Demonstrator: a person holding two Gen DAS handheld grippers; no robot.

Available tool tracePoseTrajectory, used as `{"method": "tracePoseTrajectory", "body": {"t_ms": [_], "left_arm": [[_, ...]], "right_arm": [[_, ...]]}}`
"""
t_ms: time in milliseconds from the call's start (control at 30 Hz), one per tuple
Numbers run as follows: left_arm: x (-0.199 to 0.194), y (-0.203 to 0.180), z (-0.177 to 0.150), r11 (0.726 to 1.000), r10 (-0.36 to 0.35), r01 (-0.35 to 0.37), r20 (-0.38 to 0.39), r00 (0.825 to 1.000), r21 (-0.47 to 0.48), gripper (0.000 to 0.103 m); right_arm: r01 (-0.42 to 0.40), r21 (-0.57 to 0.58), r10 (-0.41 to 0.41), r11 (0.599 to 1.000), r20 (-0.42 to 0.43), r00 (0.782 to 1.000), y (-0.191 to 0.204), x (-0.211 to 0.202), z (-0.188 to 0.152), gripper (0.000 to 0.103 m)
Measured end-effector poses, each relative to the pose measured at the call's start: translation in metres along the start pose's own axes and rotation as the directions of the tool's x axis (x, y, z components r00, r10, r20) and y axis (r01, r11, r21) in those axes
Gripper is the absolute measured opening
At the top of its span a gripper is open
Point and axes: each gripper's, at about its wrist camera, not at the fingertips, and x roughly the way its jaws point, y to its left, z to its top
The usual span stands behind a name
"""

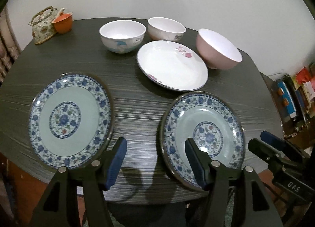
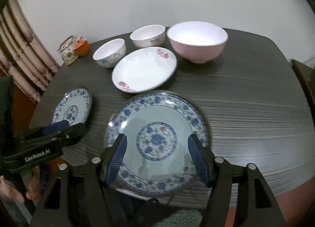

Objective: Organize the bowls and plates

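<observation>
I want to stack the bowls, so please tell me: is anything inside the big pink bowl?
The pink bowl shows a bare white inside in the right wrist view: no food, no dish. The lowest part of its bottom is hidden by the near rim, so that spot cannot be checked.

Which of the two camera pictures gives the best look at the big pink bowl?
The right wrist view: there the big pink bowl with the white inside stands upright near the picture's middle, rim and foot fully visible. In the left wrist view the same bowl sits toward the edge, looks tilted by the lens, and appears smaller.
</observation>
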Motion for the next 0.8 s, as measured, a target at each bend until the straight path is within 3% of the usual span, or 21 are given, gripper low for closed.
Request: {"method": "tracePoseTrajectory", "body": {"t_ms": [200,467,800], "left_arm": [[0.013,0.005,-0.002,0.993,-0.11,0.108,-0.048,0.993,-0.049,0.063],[0.029,0.009,-0.002,0.983,-0.174,0.167,-0.106,0.979,-0.076,0.063],[0.056,0.025,0.003,0.942,-0.293,0.247,-0.198,0.935,-0.227,0.063]], "right_arm": [[-0.014,-0.002,0.014,1.0,-0.025,1.0,-0.022,0.001,-0.011,0.063],[-0.104,0.081,0.112,0.991,-0.101,0.988,-0.06,0.016,-0.018,0.063],[-0.25,0.274,0.302,0.929,-0.169,0.938,-0.102,0.046,-0.018,0.062]]}}
